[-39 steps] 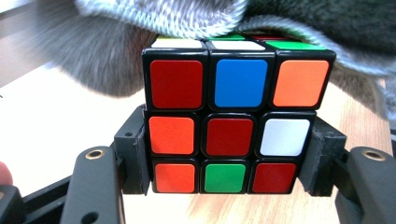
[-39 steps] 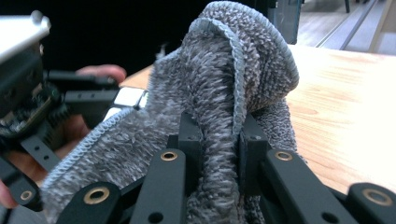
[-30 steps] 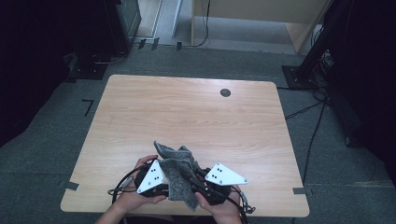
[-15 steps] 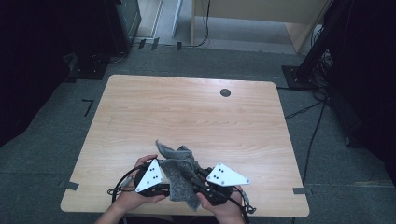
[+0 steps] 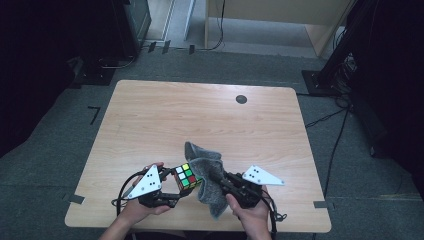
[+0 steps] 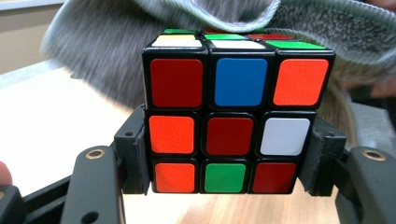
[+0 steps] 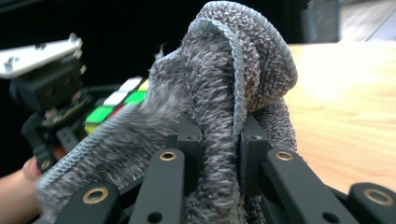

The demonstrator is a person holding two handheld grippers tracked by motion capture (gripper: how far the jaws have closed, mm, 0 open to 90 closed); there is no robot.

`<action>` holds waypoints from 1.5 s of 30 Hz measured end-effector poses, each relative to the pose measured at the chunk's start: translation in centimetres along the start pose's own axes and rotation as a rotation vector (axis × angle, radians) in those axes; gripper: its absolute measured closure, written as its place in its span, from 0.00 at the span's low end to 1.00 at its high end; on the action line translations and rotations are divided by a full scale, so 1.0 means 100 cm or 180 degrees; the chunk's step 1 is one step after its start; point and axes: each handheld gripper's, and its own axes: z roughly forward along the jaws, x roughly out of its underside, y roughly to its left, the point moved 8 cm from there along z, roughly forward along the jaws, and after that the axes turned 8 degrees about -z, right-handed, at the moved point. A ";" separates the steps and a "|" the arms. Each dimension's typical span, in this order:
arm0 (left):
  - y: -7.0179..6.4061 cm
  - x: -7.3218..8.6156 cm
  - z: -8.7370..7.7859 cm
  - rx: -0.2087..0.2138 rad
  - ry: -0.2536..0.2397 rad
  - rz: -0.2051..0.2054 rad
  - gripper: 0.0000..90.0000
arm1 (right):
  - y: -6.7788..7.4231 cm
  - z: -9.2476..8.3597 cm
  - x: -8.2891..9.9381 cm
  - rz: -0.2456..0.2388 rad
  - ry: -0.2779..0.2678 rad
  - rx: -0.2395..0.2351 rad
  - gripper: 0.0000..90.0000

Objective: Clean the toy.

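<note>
A scrambled Rubik's cube (image 5: 186,178) sits near the table's front edge, clamped between the jaws of my left gripper (image 5: 172,190). Close up, the cube (image 6: 233,116) shows red, orange, blue, white and green stickers, and the gripper (image 6: 229,161) squeezes it from both sides. A grey knitted cloth (image 5: 206,175) hangs bunched just right of the cube. My right gripper (image 5: 220,182) is shut on a fold of that cloth (image 7: 224,93), pinched between its jaws (image 7: 219,144). The cube (image 7: 119,105) peeks out behind the cloth, with the left gripper (image 7: 51,93) beside it.
The wooden table (image 5: 200,120) has a round black grommet (image 5: 241,99) near its far edge. Cables trail from both grippers over the front edge. Dark stands and cables crowd the grey floor (image 5: 345,125) around the table.
The cloth has been drawn to the right off the cube, which now stands uncovered in the left gripper. The right gripper has shifted slightly right with the cloth.
</note>
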 end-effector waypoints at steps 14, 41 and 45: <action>0.004 -0.003 -0.006 0.0027 -0.0047 -0.0081 0.38 | -0.003 0.004 0.006 0.0100 -0.0102 0.0068 0.86; 0.006 -0.005 -0.006 -0.0010 -0.0103 -0.0142 0.38 | 0.006 0.019 0.027 0.0067 0.0312 -0.0054 0.85; 0.002 -0.001 -0.003 0.0029 -0.0037 -0.0096 0.38 | 0.002 0.006 0.005 0.0125 -0.0108 0.0065 0.84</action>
